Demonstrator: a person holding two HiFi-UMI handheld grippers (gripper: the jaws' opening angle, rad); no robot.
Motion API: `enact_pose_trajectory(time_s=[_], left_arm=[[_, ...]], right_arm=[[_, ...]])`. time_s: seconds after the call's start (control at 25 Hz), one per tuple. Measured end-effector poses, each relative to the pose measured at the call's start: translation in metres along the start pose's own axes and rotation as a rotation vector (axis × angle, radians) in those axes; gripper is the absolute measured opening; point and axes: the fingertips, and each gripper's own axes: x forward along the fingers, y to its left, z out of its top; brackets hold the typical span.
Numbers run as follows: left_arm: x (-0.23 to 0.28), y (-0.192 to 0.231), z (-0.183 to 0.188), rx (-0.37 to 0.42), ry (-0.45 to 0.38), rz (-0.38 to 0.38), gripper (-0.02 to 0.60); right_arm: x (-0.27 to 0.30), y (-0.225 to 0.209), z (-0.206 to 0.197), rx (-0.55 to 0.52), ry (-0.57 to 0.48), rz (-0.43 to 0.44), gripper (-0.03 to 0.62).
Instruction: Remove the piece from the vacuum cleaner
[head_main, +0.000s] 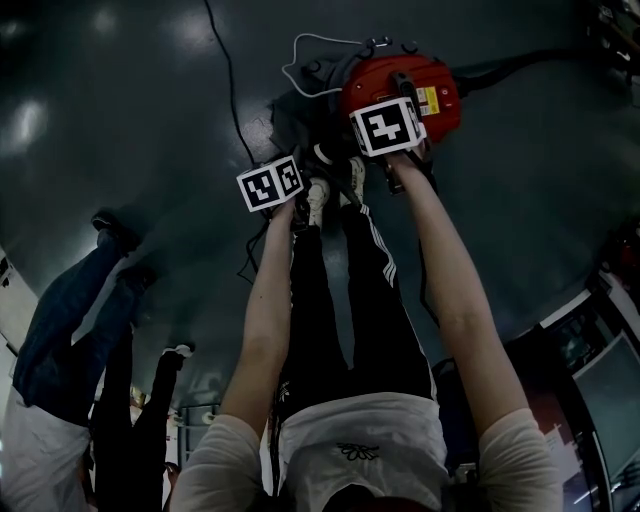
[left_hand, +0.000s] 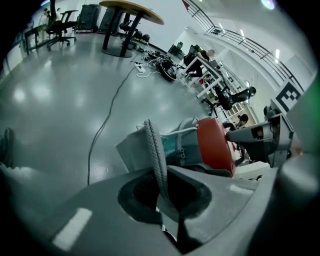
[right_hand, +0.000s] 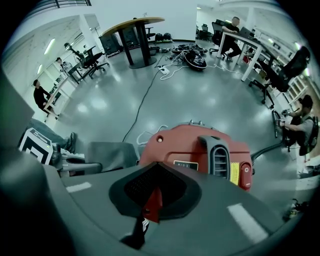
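The red vacuum cleaner (head_main: 400, 85) stands on the dark floor in front of my feet. A flat grey piece (left_hand: 132, 150) with a mesh-textured edge (left_hand: 156, 155) sticks out from its left side. My left gripper (left_hand: 162, 195) is shut on that mesh edge. It shows as a marker cube (head_main: 270, 183) in the head view. My right gripper (right_hand: 152, 205) is shut on a red edge of the vacuum cleaner (right_hand: 185, 145), near the grey handle (right_hand: 220, 155). The grey piece (right_hand: 110, 154) lies beside the red body, with the left gripper (right_hand: 65, 162) at it.
A black cable (head_main: 228, 80) and a white cord (head_main: 300, 70) run over the floor behind the vacuum; a black hose (head_main: 510, 65) leaves to the right. Another person's legs (head_main: 70, 320) stand at my left. A round table (right_hand: 135, 25) and desks stand far off.
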Motion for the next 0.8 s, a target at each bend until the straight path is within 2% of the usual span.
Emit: enact_pose_trajectory(time_s=[0.32, 0.64, 0.8], left_arm=[[-0.006, 0.0042, -0.0081, -0.067, -0.028, -0.025, 0.012], [-0.0087, 0.0037, -0.008, -0.067, -0.036, -0.049, 0.011], [-0.0095, 0.0048, -0.0105, -0.068, -0.047, -0.061, 0.011]], right_arm=[[-0.0007, 0.0005, -0.005, -0.008, 0.026, -0.024, 0.023], [-0.0022, -0.0032, -0.0068, 0.034, 0.027, -0.032, 0.023], [0.0006, -0.0039, -0.0018, 0.015, 0.007, -0.044, 0.021]])
